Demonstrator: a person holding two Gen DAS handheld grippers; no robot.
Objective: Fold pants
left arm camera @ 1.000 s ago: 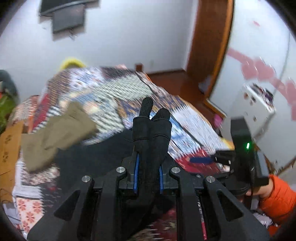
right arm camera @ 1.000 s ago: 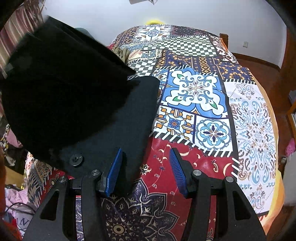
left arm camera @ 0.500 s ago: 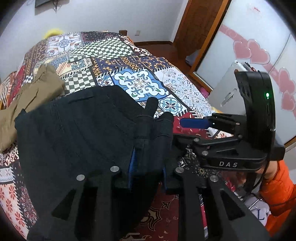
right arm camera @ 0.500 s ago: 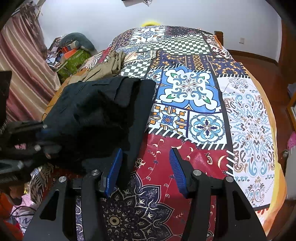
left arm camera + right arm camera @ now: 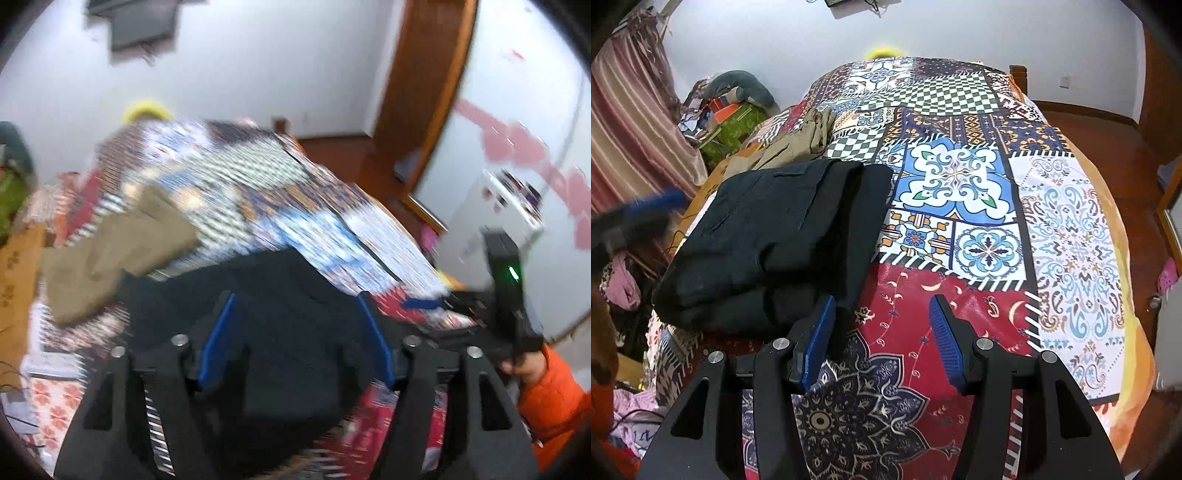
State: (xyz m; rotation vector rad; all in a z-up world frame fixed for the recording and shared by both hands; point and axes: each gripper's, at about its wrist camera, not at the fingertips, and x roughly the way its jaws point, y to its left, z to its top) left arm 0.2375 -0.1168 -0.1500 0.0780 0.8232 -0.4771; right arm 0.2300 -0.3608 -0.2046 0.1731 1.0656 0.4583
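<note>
Two grippers over a patchwork bedspread (image 5: 979, 177), both with jaws apart and nothing clamped. Left gripper (image 5: 295, 325): blue pads just spread wide, black pants (image 5: 775, 236) showing in the gap beneath but not pinched; view heavily blurred. Right gripper (image 5: 882, 332): half-open over bare red quilt at lower centre, left pad just beside the pants' near right corner. Pants folded into a thick dark rectangle at centre left of the right wrist view, long axis running from lower left up toward frame centre, layers stacked, seams faintly visible. Left gripper judged nearer. Tan garment (image 5: 798, 144) crumpled just beyond, upper left.
</note>
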